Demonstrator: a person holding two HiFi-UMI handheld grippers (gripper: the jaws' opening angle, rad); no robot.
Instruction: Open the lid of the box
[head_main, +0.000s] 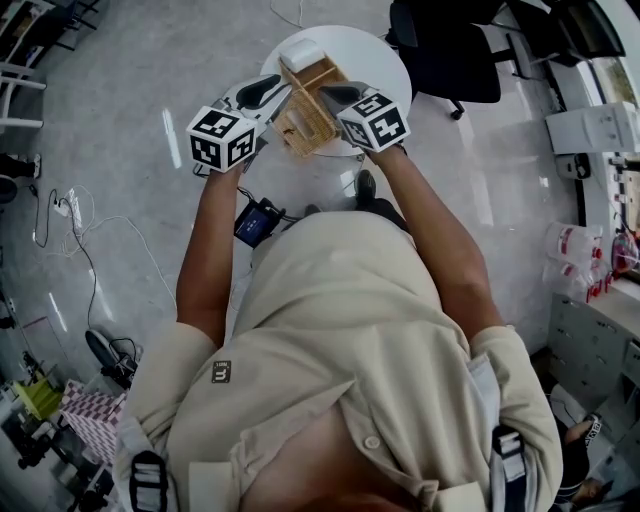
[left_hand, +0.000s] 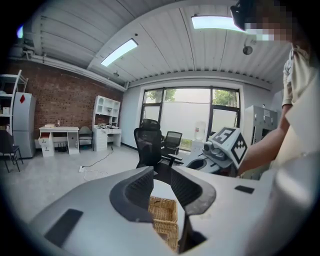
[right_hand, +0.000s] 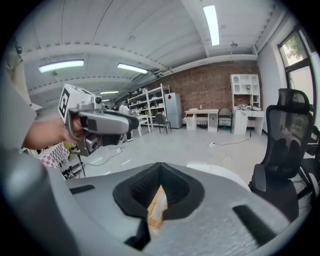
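Head view: wicker box on a round white table, black chair at one o'clock. Right gripper pinches the lid; left gripper jaws spread.

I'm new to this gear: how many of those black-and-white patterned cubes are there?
2: the left cube sits left of the wicker box, the right cube right of it. None seems hidden.

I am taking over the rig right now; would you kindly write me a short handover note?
Left claw: open, poised above the wicker box, not gripping it.
Right claw: shut on the edge of the wicker lid.
The box stands on the round white table.
Done: lid gripped; it appears partly raised.
Left: swing the lid fully open, then release.
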